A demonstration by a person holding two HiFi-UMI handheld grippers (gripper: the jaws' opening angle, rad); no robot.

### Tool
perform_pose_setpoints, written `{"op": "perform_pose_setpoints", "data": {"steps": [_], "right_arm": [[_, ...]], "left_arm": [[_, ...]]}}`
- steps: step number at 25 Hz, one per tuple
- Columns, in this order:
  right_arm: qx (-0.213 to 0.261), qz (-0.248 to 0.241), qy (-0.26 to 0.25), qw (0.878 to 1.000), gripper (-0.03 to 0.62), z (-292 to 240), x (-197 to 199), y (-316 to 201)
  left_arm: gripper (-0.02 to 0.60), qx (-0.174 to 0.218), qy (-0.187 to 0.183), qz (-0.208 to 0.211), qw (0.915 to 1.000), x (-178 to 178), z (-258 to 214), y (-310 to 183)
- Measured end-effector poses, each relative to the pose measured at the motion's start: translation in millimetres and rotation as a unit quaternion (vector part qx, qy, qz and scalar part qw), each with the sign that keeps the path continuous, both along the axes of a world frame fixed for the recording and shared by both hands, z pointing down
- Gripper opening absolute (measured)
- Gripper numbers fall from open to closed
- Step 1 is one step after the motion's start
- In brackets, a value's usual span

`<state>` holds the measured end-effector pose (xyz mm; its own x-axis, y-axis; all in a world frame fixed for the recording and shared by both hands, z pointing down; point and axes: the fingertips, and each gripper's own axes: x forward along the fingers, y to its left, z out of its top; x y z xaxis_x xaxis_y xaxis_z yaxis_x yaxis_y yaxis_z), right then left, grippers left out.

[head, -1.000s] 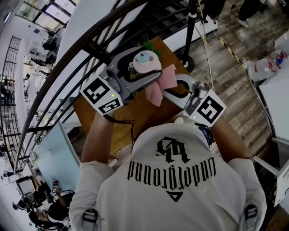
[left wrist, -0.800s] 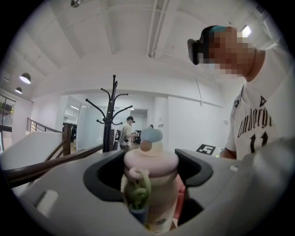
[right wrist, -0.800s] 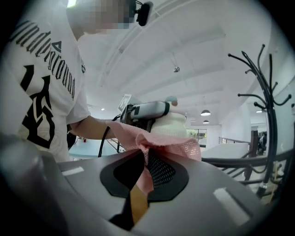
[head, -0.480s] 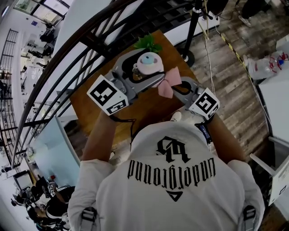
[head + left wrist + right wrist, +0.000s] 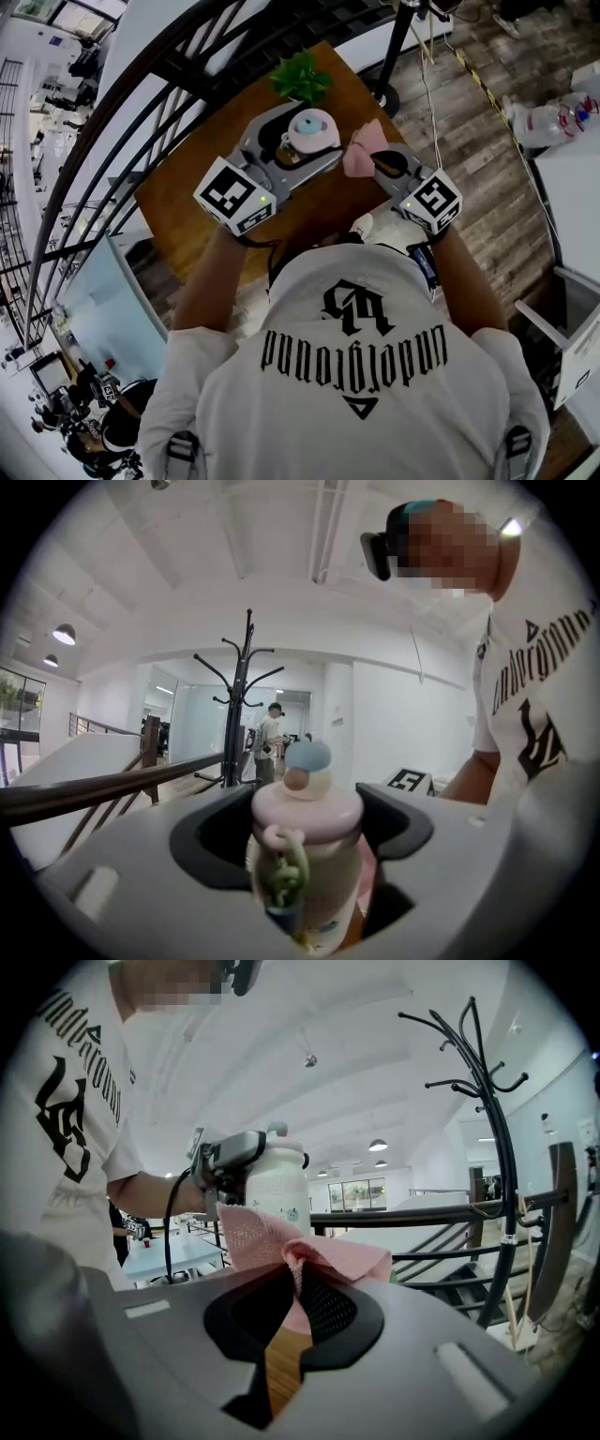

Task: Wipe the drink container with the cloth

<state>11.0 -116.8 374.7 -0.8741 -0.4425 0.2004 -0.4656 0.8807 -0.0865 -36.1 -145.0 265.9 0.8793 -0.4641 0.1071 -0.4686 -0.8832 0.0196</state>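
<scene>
Both moved forward: left gripper (image 5: 305, 829) clamps bottle (image 5: 311, 129), right gripper (image 5: 294, 1309) pinches pink cloth (image 5: 323, 1256) (shirt (image 5: 356, 375): "underground").

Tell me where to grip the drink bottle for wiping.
Hold the drink bottle round its straight body just under the wider pink lid, coming from the person's side, as the left gripper does. It stands upright, the lid's overhang should stop slipping, and the side facing the pink cloth is bare.

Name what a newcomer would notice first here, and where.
A pink-lidded drink container is clamped upright in the left tongs over the wooden table. Beside it, the right tongs pinch a pink cloth. A green plant sits at the table's far corner.
</scene>
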Motion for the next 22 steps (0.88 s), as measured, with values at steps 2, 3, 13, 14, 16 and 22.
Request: {"op": "perform_pose_setpoints", "data": {"steps": [2,3,13,14,16,22], "right_arm": [[-0.004,0.010,0.000,1.000,0.026,3.8,3.8,-4.9],[-0.007,0.015,0.002,1.000,0.026,6.7,5.6,-6.6],[-0.035,0.043,0.012,0.998,0.026,33.9,12.7,-9.7],[-0.038,0.043,0.014,0.998,0.026,37.0,11.6,-9.8],[-0.044,0.042,0.018,0.998,0.026,44.1,10.4,-10.3],[-0.068,0.045,0.036,0.996,0.026,69.4,10.9,-8.9]], "left_arm": [[0.387,0.002,-0.011,-0.005,0.9999,-1.3,13.6,-2.8],[0.387,0.001,-0.018,-0.008,0.9998,-2.2,22.1,-3.5],[0.387,-0.028,-0.091,-0.018,0.9953,-11.4,109.0,-3.5],[0.387,-0.035,-0.094,-0.020,0.9947,-14.1,120.4,-5.0],[0.387,-0.045,-0.105,-0.022,0.9932,-19.0,144.4,-8.0],[0.387,-0.076,-0.120,-0.025,0.9896,-22.8,193.6,-9.6]]}}
